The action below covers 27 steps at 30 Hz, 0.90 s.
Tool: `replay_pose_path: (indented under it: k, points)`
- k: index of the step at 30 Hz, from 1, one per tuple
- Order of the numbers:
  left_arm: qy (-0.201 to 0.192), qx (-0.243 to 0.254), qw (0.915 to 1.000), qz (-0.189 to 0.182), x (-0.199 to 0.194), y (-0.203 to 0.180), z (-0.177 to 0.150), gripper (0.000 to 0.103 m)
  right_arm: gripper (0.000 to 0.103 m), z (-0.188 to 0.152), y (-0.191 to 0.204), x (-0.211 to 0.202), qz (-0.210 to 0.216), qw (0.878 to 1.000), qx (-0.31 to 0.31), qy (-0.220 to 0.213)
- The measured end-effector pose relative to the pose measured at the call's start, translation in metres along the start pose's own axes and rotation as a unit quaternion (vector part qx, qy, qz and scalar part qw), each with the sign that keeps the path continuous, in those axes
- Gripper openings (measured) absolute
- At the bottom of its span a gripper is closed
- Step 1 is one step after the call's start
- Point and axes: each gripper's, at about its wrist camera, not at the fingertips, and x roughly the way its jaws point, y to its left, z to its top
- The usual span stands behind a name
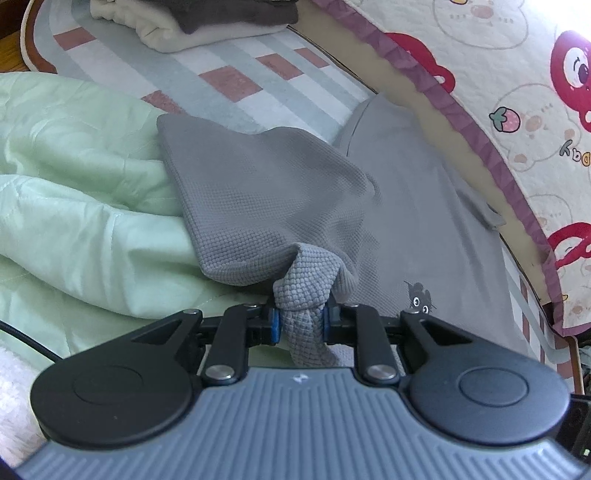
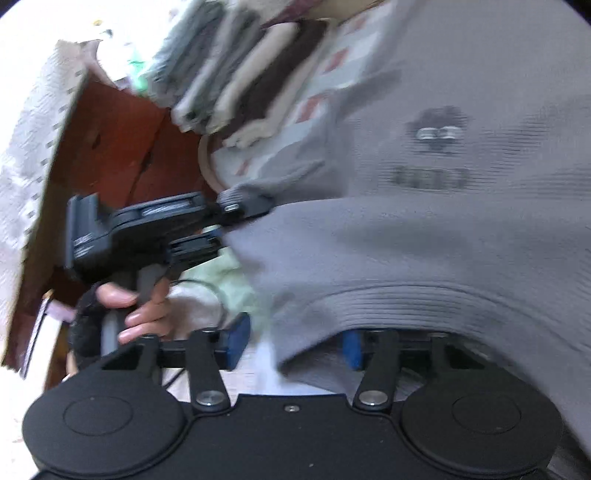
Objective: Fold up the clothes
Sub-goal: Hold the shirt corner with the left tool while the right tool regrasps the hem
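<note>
A grey waffle-knit shirt (image 1: 280,192) with a small black cat print (image 1: 419,295) lies across the bed, one part folded over itself. My left gripper (image 1: 300,321) is shut on a bunched corner of it, pinched between the blue pads. In the blurred right wrist view the same shirt (image 2: 424,251) fills the right side, and its ribbed hem (image 2: 406,306) drapes over the right finger. My right gripper (image 2: 293,345) is open, its blue pads wide apart. The left gripper (image 2: 247,210) also shows there, held by a gloved hand (image 2: 144,314) and clamped on the shirt's edge.
A pale green quilt (image 1: 74,184) lies bunched on the left, partly under the shirt. Folded clothes (image 1: 207,22) are stacked at the far end of the checked mat (image 1: 258,85). A cartoon-print quilt (image 1: 517,92) borders the right. A reddish-brown wooden panel (image 2: 110,140) stands beside the bed.
</note>
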Motion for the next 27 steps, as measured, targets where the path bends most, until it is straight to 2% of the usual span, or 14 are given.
replay_pose_path:
  k: [2,5,6,8,10,11,13,14,17,20,23,25,27]
  points:
    - [0.000,-0.024,0.9997,-0.006,-0.007,0.004,0.000,0.018,0.006,-0.002,0.020,-0.010,0.016,0.998,-0.056,-0.013]
    - [-0.006,-0.075,0.9971,-0.014,-0.019,0.011,-0.007,0.019,0.006,-0.004,0.032,-0.025,0.044,0.997,-0.066,-0.001]
    - [-0.010,-0.086,0.9962,-0.011,-0.022,0.012,-0.011,0.020,0.006,-0.006,0.030,-0.025,0.045,0.997,-0.064,0.017]
    - [-0.004,-0.061,0.9977,0.027,-0.018,0.007,-0.019,0.020,0.006,-0.011,0.021,-0.018,0.019,0.997,-0.047,0.061]
    - [-0.002,-0.031,0.9969,0.072,-0.013,0.003,-0.025,0.020,0.006,-0.013,0.015,-0.018,0.010,0.997,-0.013,0.070]
    - [-0.005,-0.024,0.9964,0.081,-0.013,0.002,-0.027,0.019,0.009,-0.012,0.017,-0.023,0.007,0.998,-0.008,0.070]
    - [-0.015,-0.021,0.9969,0.075,-0.018,0.003,-0.026,0.019,0.015,-0.010,0.020,-0.050,-0.025,0.999,-0.016,0.042]
    - [-0.017,-0.021,0.9971,0.071,-0.020,0.004,-0.026,0.019,0.025,-0.009,0.021,-0.064,-0.043,0.999,-0.021,0.026]
    - [-0.018,-0.020,0.9973,0.068,-0.020,0.006,-0.026,0.019,0.035,-0.020,0.009,-0.119,-0.088,0.994,0.046,-0.035]
    - [-0.016,-0.023,0.9970,0.072,-0.017,0.005,-0.025,0.019,0.046,-0.042,-0.007,-0.173,-0.143,0.980,0.112,-0.084]
    - [-0.014,-0.028,0.9966,0.077,-0.016,0.003,-0.025,0.019,0.047,-0.076,-0.025,-0.208,-0.227,0.951,0.170,-0.120]
    - [-0.014,-0.028,0.9965,0.077,-0.016,0.004,-0.026,0.020,0.047,-0.096,-0.040,-0.222,-0.244,0.938,0.209,-0.130]
    - [-0.014,-0.027,0.9965,0.078,-0.015,0.004,-0.026,0.020,0.047,-0.099,-0.050,-0.218,-0.246,0.929,0.233,-0.151]
